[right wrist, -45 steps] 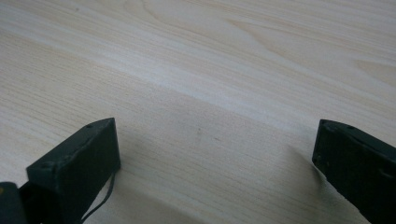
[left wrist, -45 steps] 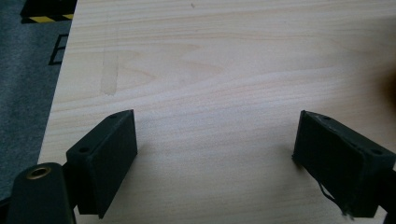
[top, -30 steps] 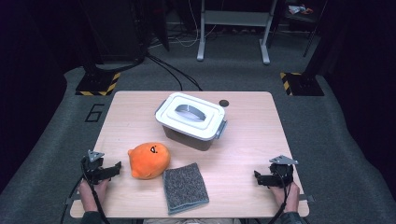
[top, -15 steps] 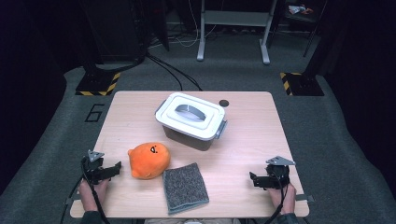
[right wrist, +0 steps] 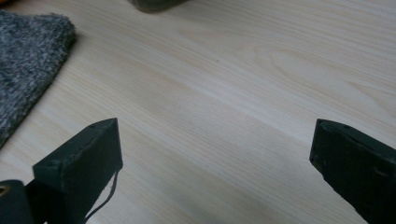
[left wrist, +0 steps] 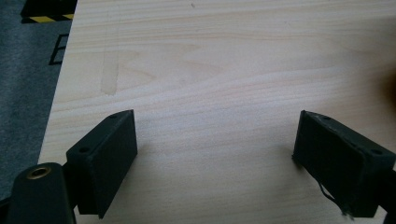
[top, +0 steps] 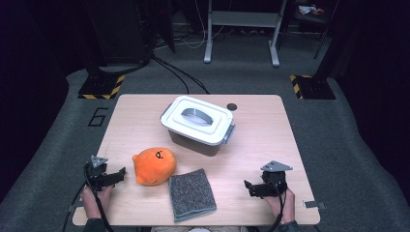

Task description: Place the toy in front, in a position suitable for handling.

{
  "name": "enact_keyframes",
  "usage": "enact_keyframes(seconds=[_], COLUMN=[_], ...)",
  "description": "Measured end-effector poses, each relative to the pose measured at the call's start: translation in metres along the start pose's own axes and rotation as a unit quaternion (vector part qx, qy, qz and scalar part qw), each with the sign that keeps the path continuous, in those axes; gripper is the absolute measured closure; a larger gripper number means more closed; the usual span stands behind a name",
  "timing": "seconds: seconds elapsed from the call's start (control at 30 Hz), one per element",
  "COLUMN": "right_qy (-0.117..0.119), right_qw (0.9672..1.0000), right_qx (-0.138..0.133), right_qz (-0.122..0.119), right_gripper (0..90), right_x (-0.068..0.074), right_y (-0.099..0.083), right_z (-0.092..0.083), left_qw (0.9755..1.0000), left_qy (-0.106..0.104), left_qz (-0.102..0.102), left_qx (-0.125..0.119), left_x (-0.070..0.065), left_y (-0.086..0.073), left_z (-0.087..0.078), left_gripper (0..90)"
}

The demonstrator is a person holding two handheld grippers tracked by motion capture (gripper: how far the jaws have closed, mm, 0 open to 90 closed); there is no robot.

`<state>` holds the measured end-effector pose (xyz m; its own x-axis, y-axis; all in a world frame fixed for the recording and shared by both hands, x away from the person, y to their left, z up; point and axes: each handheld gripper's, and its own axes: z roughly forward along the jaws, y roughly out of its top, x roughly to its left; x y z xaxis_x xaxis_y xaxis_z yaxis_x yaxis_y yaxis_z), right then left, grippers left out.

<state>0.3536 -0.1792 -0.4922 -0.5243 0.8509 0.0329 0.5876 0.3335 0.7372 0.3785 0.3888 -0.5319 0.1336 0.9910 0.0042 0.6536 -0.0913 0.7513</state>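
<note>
Left hand-held gripper: my left hand-held gripper [top: 115, 175] rests at the near left edge of the desk [top: 270, 135], jaws spread wide with nothing between them; in the left gripper view [left wrist: 215, 149] there is just bare wood between the 2 black jaws.
Right hand-held gripper: my right hand-held gripper [top: 251, 187] sits at the near right of the desk, jaws also wide apart and empty; in the right gripper view [right wrist: 215, 163] they frame bare wood.
Nearest things: the orange plush toy [top: 153, 166] lies just right of my left hand-held gripper, apart from it; the grey cloth [top: 192, 194] lies flat between my 2 hands, its corner showing in the right gripper view [right wrist: 28, 60].
Box: the white-lidded box [top: 198, 124] stands mid-desk beyond the toy and cloth, lid on, handle folded flat.
Done: as I judge it, nothing; no item is gripped or lifted, and the lid is shut.
Left: everything, from the first reach to any opening of the box.
Hidden: what the box holds, as the lid covers it.
Cut off: the toy is a dark blur at the right border of the left gripper view; the box base is barely caught at the top of the right gripper view.
Hard to make out: the small dark round thing [top: 232, 106] behind the box; I cannot tell what it is.
</note>
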Motion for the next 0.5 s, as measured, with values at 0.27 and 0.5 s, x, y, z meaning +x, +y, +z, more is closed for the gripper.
enact_keyframes(seconds=[0.27,0.5], right_qy=[0.028,0.055], right_qw=[0.9992,0.9972], right_qx=[0.006,0.012], right_qz=[-0.027,-0.05], right_gripper=[1.6,1.7], right_x=[0.022,0.045], right_y=[0.009,0.021], right_z=[0.007,0.015], left_qw=[1.0,1.0], left_qy=[0.0,0.0], left_qz=[0.0,0.0], left_qx=[0.0,0.0], left_x=[0.0,0.0], left_y=[0.0,0.0], left_z=[0.0,0.0], left_gripper=[13.1,13.1])
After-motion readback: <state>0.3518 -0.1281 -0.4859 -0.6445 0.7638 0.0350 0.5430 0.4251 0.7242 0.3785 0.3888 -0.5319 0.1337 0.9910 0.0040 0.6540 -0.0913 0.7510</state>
